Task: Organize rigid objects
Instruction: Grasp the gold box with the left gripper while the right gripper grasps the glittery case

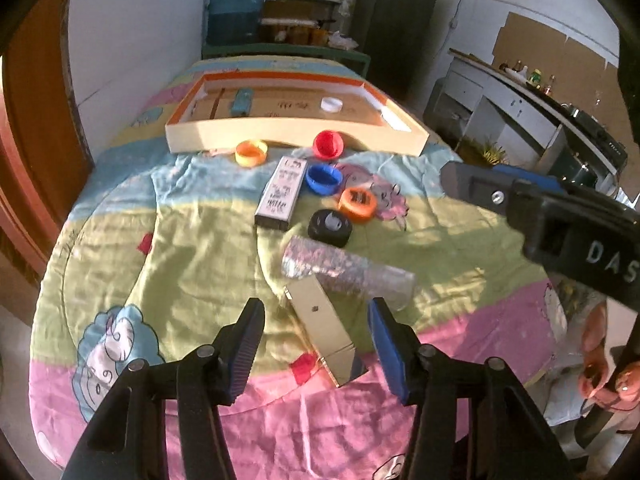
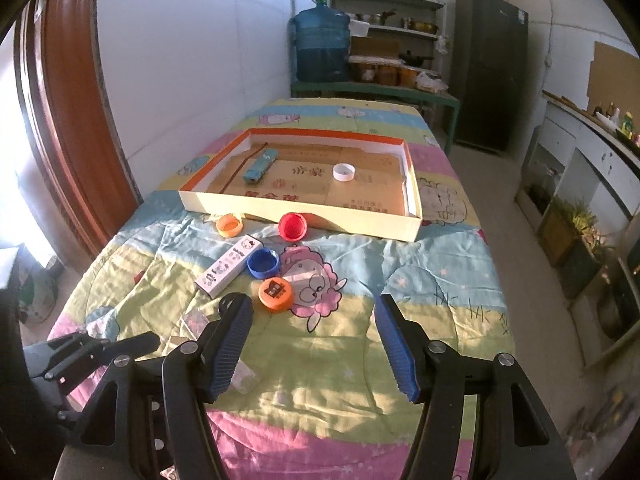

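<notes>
Where left gripper gapes, tan box between, seemingly untouched

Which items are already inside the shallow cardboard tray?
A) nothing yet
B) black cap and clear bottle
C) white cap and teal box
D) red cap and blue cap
C: the white cap and the teal box lie on the floor of the tray; the coloured caps are outside it.

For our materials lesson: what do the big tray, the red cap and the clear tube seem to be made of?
Tray: likely cardboard, matte; brown printed floor, thin folded walls.
Red cap: probably moulded plastic, smooth, with a slight sheen.
Clear tube: transparent plastic or glass, I can't tell which; the cloth shows through it.
</notes>
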Available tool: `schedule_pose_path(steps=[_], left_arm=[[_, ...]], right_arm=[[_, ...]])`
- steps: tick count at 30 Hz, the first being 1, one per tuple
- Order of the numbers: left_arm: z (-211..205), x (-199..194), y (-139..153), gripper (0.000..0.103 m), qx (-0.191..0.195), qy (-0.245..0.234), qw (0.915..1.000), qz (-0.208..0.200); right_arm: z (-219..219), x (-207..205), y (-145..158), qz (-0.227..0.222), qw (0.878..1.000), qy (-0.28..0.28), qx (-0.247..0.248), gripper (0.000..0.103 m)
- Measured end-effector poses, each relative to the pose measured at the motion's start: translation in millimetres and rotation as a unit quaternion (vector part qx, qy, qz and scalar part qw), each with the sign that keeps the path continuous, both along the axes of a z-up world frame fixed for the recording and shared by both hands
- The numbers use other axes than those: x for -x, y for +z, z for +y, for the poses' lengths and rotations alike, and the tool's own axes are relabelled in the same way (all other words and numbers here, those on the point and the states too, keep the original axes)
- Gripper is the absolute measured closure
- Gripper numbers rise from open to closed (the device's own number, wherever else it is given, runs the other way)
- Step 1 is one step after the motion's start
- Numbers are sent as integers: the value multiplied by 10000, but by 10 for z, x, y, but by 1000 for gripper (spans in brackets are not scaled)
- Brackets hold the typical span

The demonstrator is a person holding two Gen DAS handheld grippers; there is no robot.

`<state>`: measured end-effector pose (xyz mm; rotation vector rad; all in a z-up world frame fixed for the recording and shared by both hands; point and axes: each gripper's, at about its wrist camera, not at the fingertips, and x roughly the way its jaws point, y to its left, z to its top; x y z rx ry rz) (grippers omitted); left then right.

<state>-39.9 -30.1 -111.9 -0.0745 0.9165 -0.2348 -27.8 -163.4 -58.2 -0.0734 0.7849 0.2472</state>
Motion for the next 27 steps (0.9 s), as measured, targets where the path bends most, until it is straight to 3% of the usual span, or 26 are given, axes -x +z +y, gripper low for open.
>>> schedule_pose_path(steps=[6, 12, 15, 25, 27], left_arm=[[81, -1, -74, 51, -65, 100, 9999, 47], [297, -48, -63, 67, 24, 202, 9998, 53], [380, -81, -74, 85, -17, 270, 9996, 75], [481, -135, -88, 85, 113, 102, 9999, -7], [490, -144, -90, 85, 142, 90, 9999, -15]], right_arm=[[20, -8, -74, 102, 9999, 69, 21, 38], [140, -33, -228, 421, 9977, 516, 118, 38], [241, -40, -334, 628, 9939, 902, 75, 38], [619, -103, -543, 730, 9815, 1734, 367, 38], [673, -119, -574, 728, 9795, 1820, 471, 52]])
